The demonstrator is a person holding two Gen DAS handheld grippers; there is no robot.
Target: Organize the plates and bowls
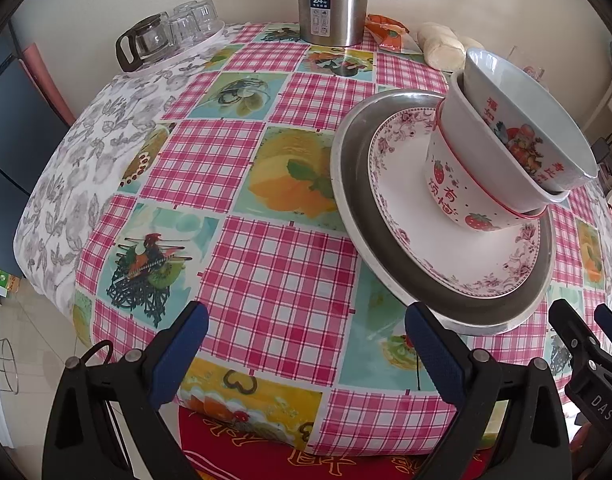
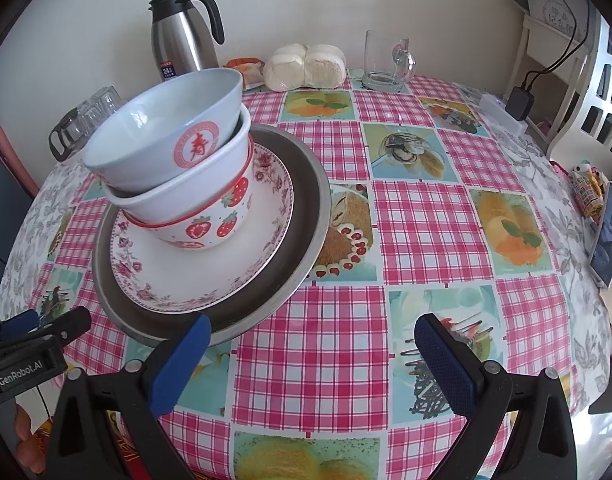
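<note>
Both hand-held grippers, left (image 1: 306, 344) and right (image 2: 312, 354), are hovering spread, empty. Blue bowl (image 2: 166, 136) is sitting tilted in strawberry bowl (image 2: 210, 224); levelling it would steady stack.

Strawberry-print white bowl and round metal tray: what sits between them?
A floral-rimmed white ceramic plate: the strawberry-print white bowl stands on it, and it lies in the round metal tray. Both wrist views show this.

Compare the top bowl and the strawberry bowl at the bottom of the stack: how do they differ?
The top bowl is pale blue with a red round emblem; the strawberry bowl is white with red strawberries. The top bowl sits tilted inside another bowl, while the strawberry bowl stands level on the floral plate. Both belong to one stack.
</note>
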